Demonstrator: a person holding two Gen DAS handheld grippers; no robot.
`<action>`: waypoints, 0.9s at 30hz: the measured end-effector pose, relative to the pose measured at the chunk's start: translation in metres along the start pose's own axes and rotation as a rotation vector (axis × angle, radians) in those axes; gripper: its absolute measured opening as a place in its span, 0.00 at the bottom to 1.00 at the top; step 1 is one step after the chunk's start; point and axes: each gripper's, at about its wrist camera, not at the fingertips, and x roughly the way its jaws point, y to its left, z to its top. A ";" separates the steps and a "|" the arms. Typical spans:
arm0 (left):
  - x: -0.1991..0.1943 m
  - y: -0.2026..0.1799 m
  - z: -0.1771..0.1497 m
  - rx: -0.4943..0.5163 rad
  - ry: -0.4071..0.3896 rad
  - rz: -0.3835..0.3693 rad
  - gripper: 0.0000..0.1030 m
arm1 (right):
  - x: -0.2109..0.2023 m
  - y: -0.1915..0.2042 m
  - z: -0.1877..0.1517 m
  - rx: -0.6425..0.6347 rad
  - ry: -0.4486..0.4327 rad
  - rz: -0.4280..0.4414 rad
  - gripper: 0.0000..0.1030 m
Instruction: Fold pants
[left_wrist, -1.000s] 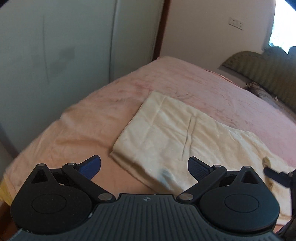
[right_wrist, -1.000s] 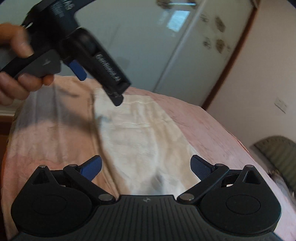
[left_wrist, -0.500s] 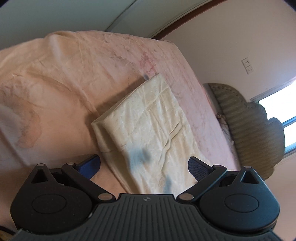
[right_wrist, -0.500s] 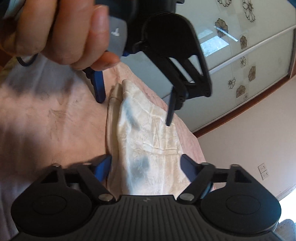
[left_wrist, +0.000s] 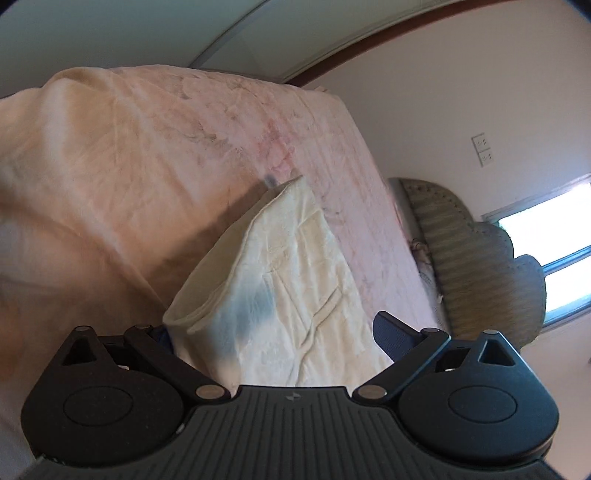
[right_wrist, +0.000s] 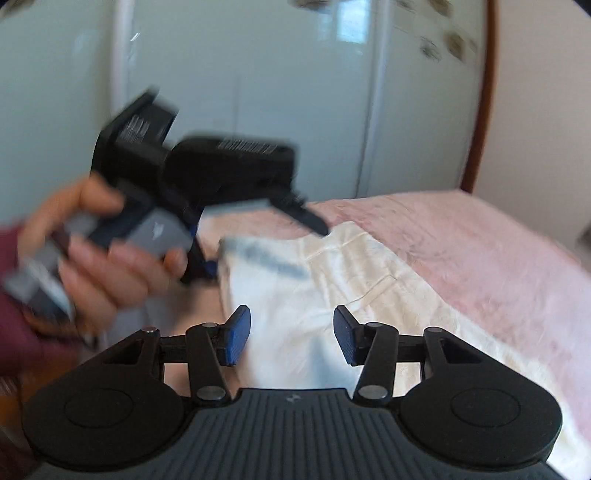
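Firstly, the left wrist view:
Left gripper: its jaws stood wide and were closing; the folded corner of the pants lay between them, though whether a pad pressed the cloth could not be told (the left pad was hidden behind the fabric).
Pants: cream-white, folded into a long strip, lying on the bed and running away from the camera; the near end rose up close to the lens, with a bluish shadow across it.
Bed: covered by a pale pink, wrinkled sheet that filled most of the frame.
Headboard: olive, ribbed, at the right edge of the bed, below a bright window.
Wall sockets: two white plates on the cream wall.

Next, the right wrist view:
Right gripper: half open and closing, its blue pads either side of the white cloth with a clear gap; nothing was clenched.
Pants: directly ahead, spread along the pink bed from the near edge toward the far corner.
Left gripper: blurred, held at the left by a person's hand, its fingers reaching down at the far end of the pants.
Sleeve: dark red, at the left edge.
Wardrobe: pale doors behind the bed.
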 end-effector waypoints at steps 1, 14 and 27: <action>0.004 -0.002 0.002 0.022 0.006 0.011 0.86 | 0.004 -0.008 0.004 0.031 0.013 -0.010 0.47; -0.006 -0.060 -0.027 0.413 -0.128 0.215 0.13 | 0.048 -0.054 0.001 0.112 0.096 -0.053 0.60; -0.027 -0.201 -0.139 0.802 -0.198 0.052 0.13 | -0.042 -0.106 -0.008 0.234 -0.186 -0.032 0.61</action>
